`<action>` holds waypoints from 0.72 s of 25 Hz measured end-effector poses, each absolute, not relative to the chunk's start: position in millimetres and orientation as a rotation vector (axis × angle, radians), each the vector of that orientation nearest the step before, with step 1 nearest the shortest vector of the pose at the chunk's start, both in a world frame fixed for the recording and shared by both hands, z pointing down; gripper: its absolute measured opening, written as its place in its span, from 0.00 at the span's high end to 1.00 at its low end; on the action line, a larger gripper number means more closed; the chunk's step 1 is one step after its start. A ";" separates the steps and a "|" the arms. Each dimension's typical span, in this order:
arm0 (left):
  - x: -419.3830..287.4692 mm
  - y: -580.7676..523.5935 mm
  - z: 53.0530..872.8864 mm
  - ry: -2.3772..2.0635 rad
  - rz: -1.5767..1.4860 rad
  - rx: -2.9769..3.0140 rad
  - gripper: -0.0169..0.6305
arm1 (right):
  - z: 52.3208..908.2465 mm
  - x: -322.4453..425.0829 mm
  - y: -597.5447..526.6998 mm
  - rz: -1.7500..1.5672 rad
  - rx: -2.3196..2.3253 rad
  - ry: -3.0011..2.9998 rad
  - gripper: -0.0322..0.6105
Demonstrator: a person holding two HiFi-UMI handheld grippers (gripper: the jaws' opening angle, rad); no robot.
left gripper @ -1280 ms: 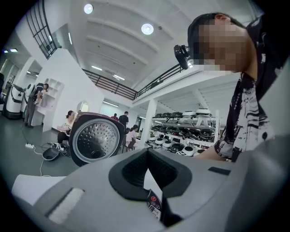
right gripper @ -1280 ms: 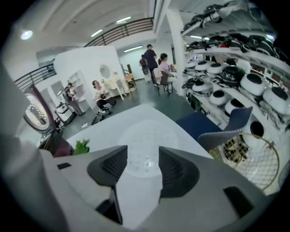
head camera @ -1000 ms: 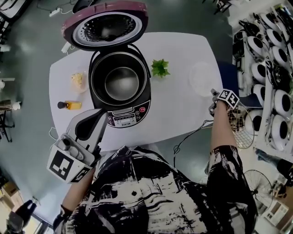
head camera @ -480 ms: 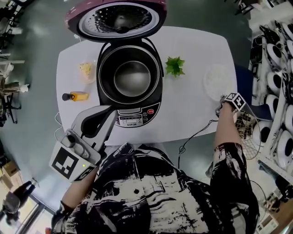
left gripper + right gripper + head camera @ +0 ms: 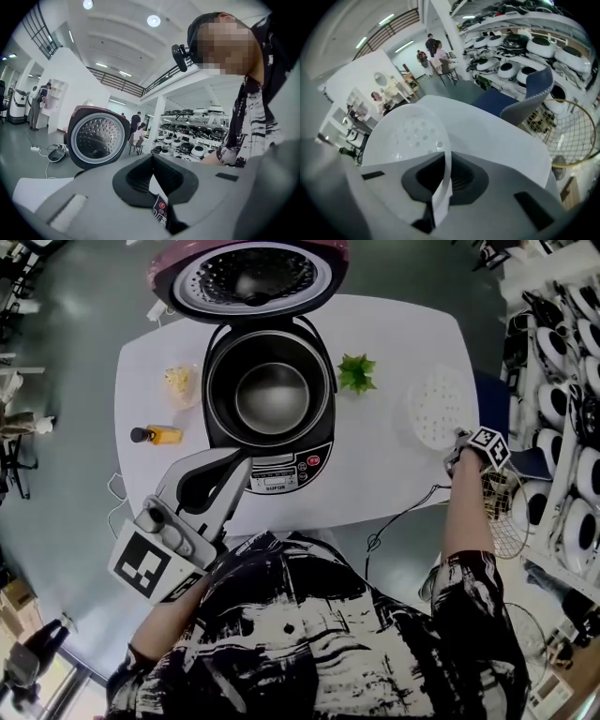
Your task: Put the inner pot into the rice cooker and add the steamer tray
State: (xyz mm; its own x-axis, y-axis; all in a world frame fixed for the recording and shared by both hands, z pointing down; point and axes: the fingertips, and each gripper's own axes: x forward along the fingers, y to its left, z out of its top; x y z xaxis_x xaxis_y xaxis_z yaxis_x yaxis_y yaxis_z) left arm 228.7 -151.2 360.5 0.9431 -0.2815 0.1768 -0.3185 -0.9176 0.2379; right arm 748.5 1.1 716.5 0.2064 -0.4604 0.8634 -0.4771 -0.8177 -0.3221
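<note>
The black rice cooker [image 5: 281, 474] stands on the white table [image 5: 375, 474] with its pink lid [image 5: 248, 277] raised. The metal inner pot [image 5: 272, 397] sits inside it. The white perforated steamer tray [image 5: 436, 404] lies at the table's right edge. My right gripper [image 5: 459, 442] has just been closing and is now shut on the tray's near rim. In the right gripper view the thin rim of the tray [image 5: 410, 136] stands pinched between the jaws of my right gripper [image 5: 445, 157]. My left gripper [image 5: 242, 460] hovers shut and holding nothing in front of the cooker's control panel. Its tips [image 5: 152, 157] meet.
A green plant [image 5: 356, 373] sits right of the cooker. A small bowl of yellow food [image 5: 176, 382] and an orange bottle [image 5: 157, 435] are to its left. A cable [image 5: 403, 512] hangs off the front edge. A wire basket [image 5: 502, 507] and shelves of cookers [image 5: 562, 381] stand at the right.
The right gripper has gone in to the tray's near rim and shut on it. The left gripper has stayed in front of the cooker.
</note>
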 end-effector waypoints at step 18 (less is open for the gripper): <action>110.9 -144.0 328.2 -0.451 -0.083 2.852 0.97 | 514.0 384.7 -233.9 1.223 1.717 -1.987 0.95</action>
State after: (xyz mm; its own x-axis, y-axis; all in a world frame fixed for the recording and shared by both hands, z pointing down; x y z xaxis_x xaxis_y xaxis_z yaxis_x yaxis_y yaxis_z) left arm 110.9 -144.0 328.2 0.9505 -0.3103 -0.0167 -0.2959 -0.9204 0.2556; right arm 384.7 -233.9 514.0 -0.2781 -0.6989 0.6589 -0.9031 -0.0433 -0.4272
